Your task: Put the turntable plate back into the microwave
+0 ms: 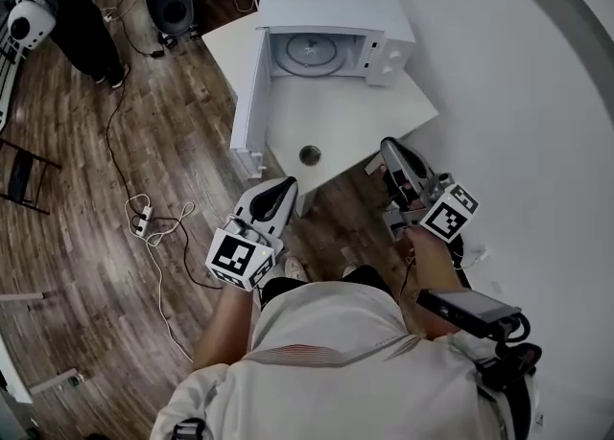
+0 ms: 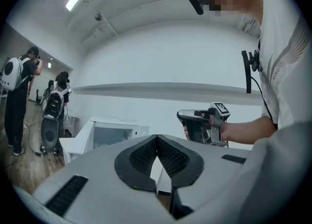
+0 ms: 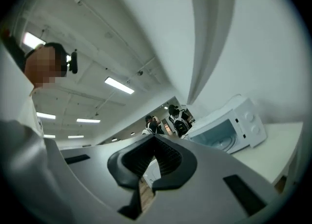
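Observation:
The white microwave (image 1: pixel 336 35) stands on a white table (image 1: pixel 365 117) with its door (image 1: pixel 249 88) swung open to the left. The glass turntable plate (image 1: pixel 309 53) lies flat inside the cavity; the right gripper view also shows this plate (image 3: pixel 225 142). My left gripper (image 1: pixel 285 184) hangs off the table's near-left corner, shut and empty. My right gripper (image 1: pixel 391 150) is held off the table's near-right edge, shut with nothing in it. The left gripper view shows its own jaws (image 2: pixel 157 137) meeting at the tips and, beyond them, the right gripper (image 2: pixel 187 115) in a hand.
A small round metal piece (image 1: pixel 310 154) lies on the table near its front edge. Cables and a power strip (image 1: pixel 144 222) trail over the wooden floor at left. A person (image 1: pixel 67 7) and black equipment (image 1: pixel 171 7) stand at the far left. A white wall runs along the right.

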Action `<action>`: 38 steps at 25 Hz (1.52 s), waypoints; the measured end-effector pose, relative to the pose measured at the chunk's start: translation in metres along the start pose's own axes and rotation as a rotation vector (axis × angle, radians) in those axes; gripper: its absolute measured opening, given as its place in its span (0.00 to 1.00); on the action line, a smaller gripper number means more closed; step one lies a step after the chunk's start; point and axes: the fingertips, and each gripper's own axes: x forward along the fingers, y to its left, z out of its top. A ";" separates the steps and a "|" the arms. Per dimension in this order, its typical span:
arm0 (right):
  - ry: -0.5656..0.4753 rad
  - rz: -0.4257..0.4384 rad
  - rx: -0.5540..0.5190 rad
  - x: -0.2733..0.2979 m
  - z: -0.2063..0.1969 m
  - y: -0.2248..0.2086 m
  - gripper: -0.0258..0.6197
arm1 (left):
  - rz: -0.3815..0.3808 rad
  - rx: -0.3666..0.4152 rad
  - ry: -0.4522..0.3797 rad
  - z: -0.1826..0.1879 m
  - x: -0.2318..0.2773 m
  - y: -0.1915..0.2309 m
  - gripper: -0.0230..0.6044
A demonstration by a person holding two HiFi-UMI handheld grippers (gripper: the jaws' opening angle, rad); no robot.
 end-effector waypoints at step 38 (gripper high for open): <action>0.102 0.072 -0.414 -0.156 0.042 0.082 0.05 | 0.172 0.106 -0.057 0.052 -0.033 -0.168 0.05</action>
